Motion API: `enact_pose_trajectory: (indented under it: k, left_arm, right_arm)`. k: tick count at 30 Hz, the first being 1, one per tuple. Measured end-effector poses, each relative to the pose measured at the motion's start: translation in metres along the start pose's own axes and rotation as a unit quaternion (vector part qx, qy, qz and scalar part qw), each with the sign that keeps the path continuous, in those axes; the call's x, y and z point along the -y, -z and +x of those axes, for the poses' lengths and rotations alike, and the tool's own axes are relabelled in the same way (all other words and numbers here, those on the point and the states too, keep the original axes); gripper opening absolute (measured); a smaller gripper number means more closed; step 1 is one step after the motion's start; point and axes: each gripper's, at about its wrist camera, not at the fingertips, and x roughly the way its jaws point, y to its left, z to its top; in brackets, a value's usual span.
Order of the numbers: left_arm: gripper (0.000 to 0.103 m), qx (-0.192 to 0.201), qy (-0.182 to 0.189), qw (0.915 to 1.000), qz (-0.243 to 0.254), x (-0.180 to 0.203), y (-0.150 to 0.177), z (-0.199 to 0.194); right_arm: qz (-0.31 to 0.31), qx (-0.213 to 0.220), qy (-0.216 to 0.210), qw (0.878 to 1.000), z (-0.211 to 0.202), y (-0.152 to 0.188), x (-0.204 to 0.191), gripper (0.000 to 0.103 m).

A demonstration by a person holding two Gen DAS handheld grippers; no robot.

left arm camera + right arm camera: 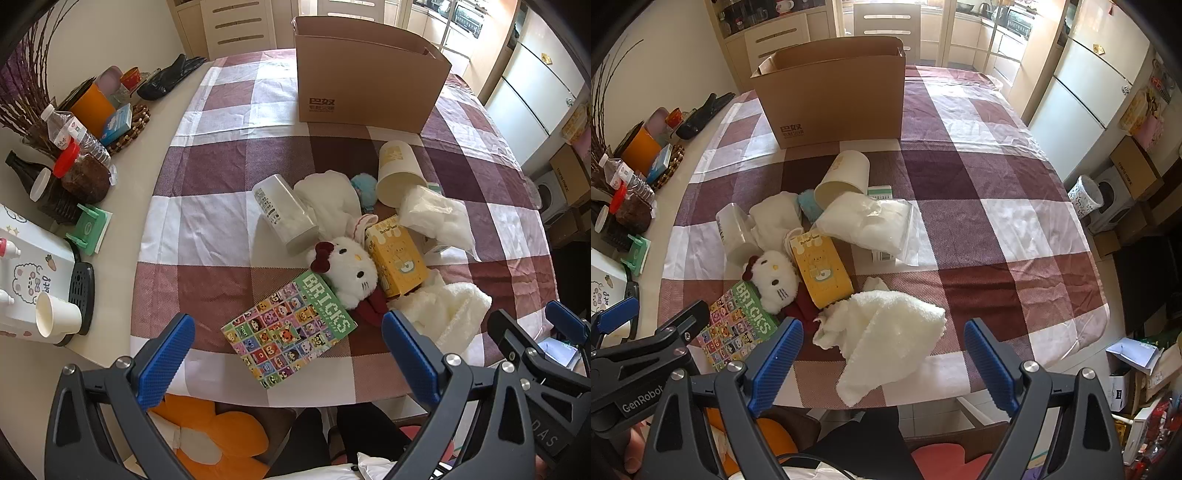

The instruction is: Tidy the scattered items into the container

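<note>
An open cardboard box (365, 85) (834, 99) stands at the far side of the checked tablecloth. Scattered in front of it lie a cream cup (399, 173) (846, 177), a clear bag of white stuff (436, 218) (868, 221), a white tumbler (284, 214), a white cat plush (347, 269) (775, 280), a yellow carton (397, 262) (822, 269), a BRICKS box (288, 332) (738, 328) and a white towel (447, 314) (882, 336). My left gripper (288, 358) hovers open above the BRICKS box. My right gripper (882, 369) hovers open over the towel.
Bottles, an orange cup, a paper cup (55, 317) and a green holder (90, 229) crowd the bare table strip on the left. An orange flower cushion (218, 439) lies below the near edge. Boxes and a fridge (1089, 74) stand to the right.
</note>
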Motion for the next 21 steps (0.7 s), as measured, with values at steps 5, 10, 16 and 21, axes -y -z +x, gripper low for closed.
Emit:
enact_pose_trajectory:
  k: [5, 10, 16, 21]
  left_arm:
    - [0.102, -0.001, 0.002, 1.0, 0.001, -0.0006, -0.0011, 0.0016]
    - [0.102, 0.0, 0.002, 1.0, 0.002, -0.0007, -0.0013, 0.0018]
    - [0.102, -0.001, 0.003, 1.0, 0.005, -0.0018, -0.0048, 0.0042]
    - [0.102, 0.0, 0.004, 1.0, 0.006, -0.0032, -0.0061, 0.0038]
  right_arm:
    - [0.001, -0.001, 0.001, 1.0, 0.0011, -0.0007, -0.0012, 0.092]
    - [0.001, -0.001, 0.001, 1.0, 0.0019, -0.0009, -0.002, 0.092]
    - [0.0, -0.001, 0.0, 1.0, 0.0016, -0.001, -0.0014, 0.092]
    - [0.0, 0.0, 0.0, 1.0, 0.0018, -0.0015, -0.0017, 0.092]
